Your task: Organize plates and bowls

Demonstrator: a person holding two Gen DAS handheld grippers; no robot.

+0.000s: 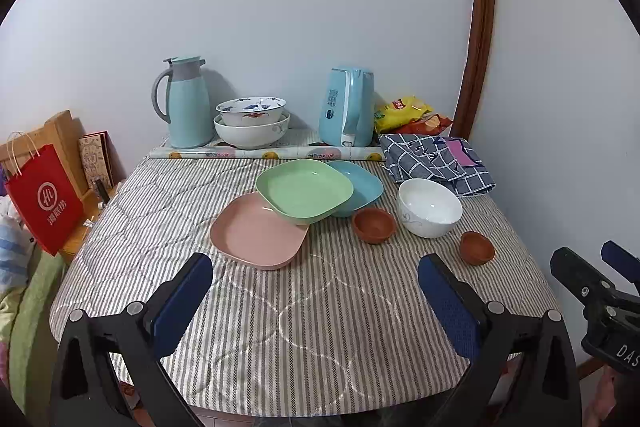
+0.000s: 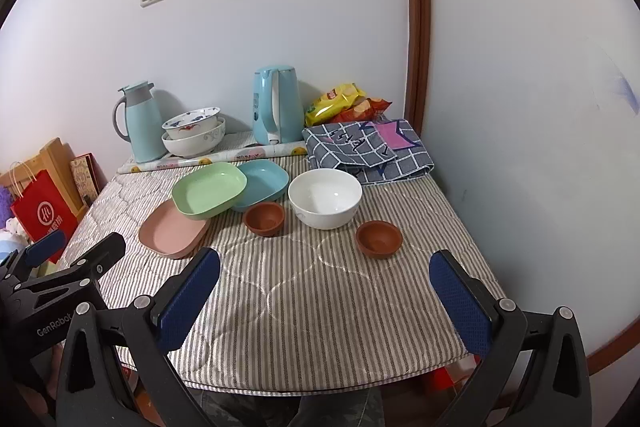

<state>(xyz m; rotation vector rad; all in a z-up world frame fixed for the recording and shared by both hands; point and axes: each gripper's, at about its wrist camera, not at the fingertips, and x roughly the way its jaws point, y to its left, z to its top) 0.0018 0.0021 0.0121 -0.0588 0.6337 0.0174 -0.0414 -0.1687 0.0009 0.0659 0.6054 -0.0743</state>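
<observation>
Three square plates overlap mid-table: a pink plate (image 1: 258, 233) (image 2: 173, 229) in front, a green plate (image 1: 304, 189) (image 2: 208, 189) resting on it and on a blue plate (image 1: 362, 183) (image 2: 264, 181). To their right stand a brown bowl (image 1: 374, 225) (image 2: 264, 219), a white bowl (image 1: 429, 207) (image 2: 325, 198) and a second small brown bowl (image 1: 476, 247) (image 2: 378, 238). My left gripper (image 1: 316, 283) and right gripper (image 2: 325, 279) hover open over the near table edge, holding nothing. The right gripper's fingers (image 1: 580, 275) show at the left view's right side.
Along the wall stand a teal thermos (image 1: 186, 103), two stacked patterned bowls (image 1: 251, 121), a blue kettle (image 1: 348, 109), snack bags (image 1: 404, 113) and a folded checked cloth (image 1: 436, 161). A red paper bag (image 1: 42, 199) sits left of the striped tablecloth (image 1: 304, 327).
</observation>
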